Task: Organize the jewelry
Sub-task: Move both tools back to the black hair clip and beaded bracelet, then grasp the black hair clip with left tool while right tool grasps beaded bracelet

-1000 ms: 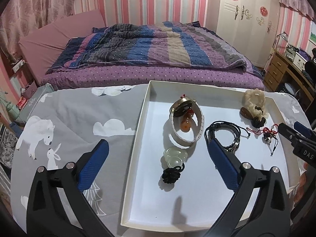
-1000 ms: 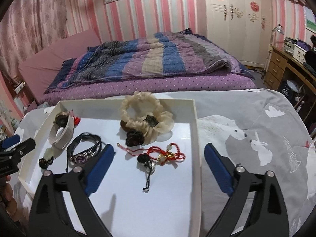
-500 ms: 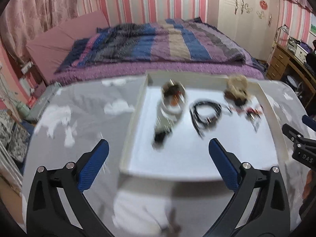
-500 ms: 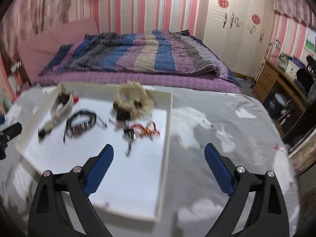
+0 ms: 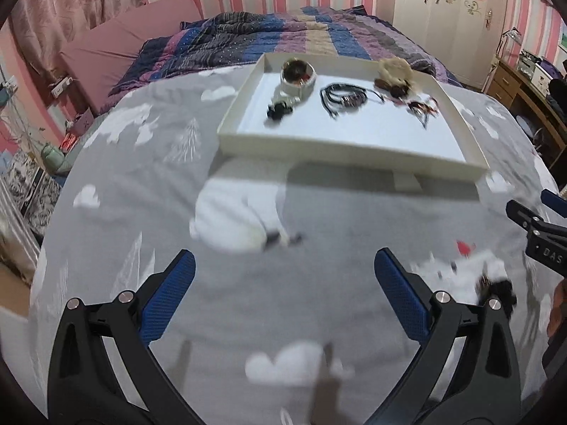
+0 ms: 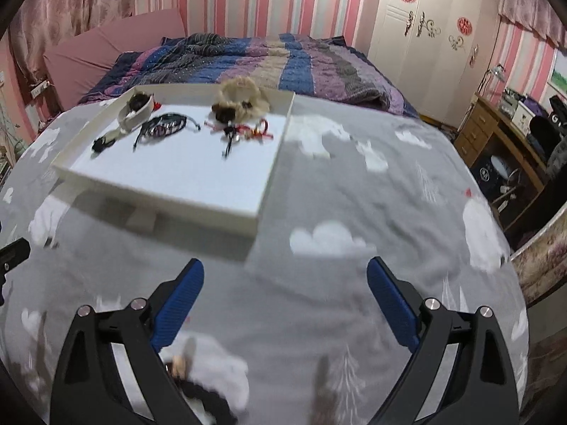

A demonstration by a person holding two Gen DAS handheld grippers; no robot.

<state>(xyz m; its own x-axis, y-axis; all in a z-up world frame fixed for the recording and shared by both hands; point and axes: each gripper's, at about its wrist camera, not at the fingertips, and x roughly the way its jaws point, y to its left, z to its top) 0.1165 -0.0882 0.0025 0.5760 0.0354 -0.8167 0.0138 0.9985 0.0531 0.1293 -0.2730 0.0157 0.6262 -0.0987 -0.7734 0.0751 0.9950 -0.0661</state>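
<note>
left wrist view: the left gripper (image 5: 283,276) hangs with its jaws wide and nothing between them, above the grey printed cloth (image 5: 141,184), well short of the white tray (image 5: 340,156). the jewelry sits at the tray's far end: a white bangle (image 5: 297,78), black cords (image 5: 342,97), a cream scrunchie (image 5: 393,72). right wrist view: the right gripper (image 6: 283,294) is likewise wide and empty, with the tray (image 6: 212,202) ahead on its left.

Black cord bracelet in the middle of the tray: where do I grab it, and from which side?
Take the black cord bracelet from above, pinching across the bundled strands at its near edge. It lies flat on the white tray, so a side approach probably meets the tray wall. Bare floor lies in front of it; the white bangle sits close on its left.
</note>
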